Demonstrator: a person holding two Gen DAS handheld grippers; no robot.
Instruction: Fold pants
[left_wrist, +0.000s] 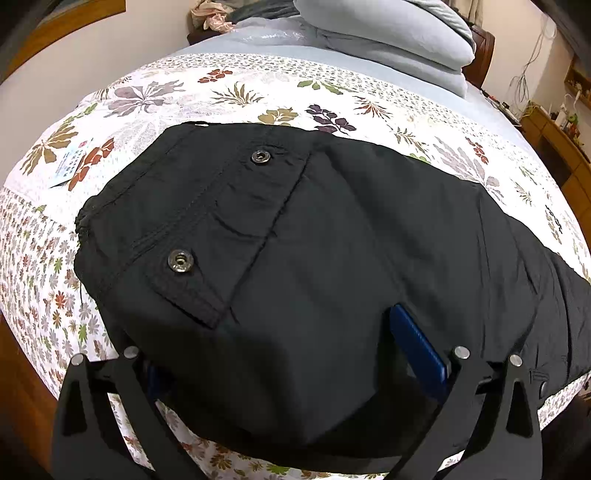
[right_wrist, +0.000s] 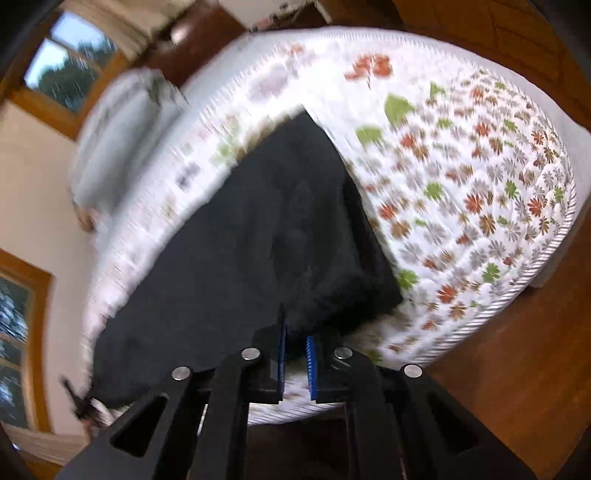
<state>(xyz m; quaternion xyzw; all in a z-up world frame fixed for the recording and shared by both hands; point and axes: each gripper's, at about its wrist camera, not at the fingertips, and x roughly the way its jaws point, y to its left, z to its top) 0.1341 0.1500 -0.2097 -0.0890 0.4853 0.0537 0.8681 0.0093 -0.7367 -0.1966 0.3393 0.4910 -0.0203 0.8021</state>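
Note:
Black pants (left_wrist: 332, 240) lie on the floral bedspread (left_wrist: 236, 92), the waist end with two metal snaps (left_wrist: 180, 260) toward the left. My left gripper (left_wrist: 295, 354) is open wide, its blue pads (left_wrist: 417, 350) spread over the near edge of the pants, with the left pad mostly hidden under fabric. In the blurred right wrist view the pants (right_wrist: 258, 229) stretch away across the bed. My right gripper (right_wrist: 295, 354) has its blue pads (right_wrist: 311, 365) close together at the near hem, and cloth seems to run between them.
Folded grey bedding (left_wrist: 388, 33) is stacked at the head of the bed. A small card (left_wrist: 70, 162) lies on the spread at left. Wooden furniture (left_wrist: 554, 140) stands to the right. Wooden floor (right_wrist: 517, 369) surrounds the bed corner (right_wrist: 554, 206); windows (right_wrist: 66, 70) are on the wall.

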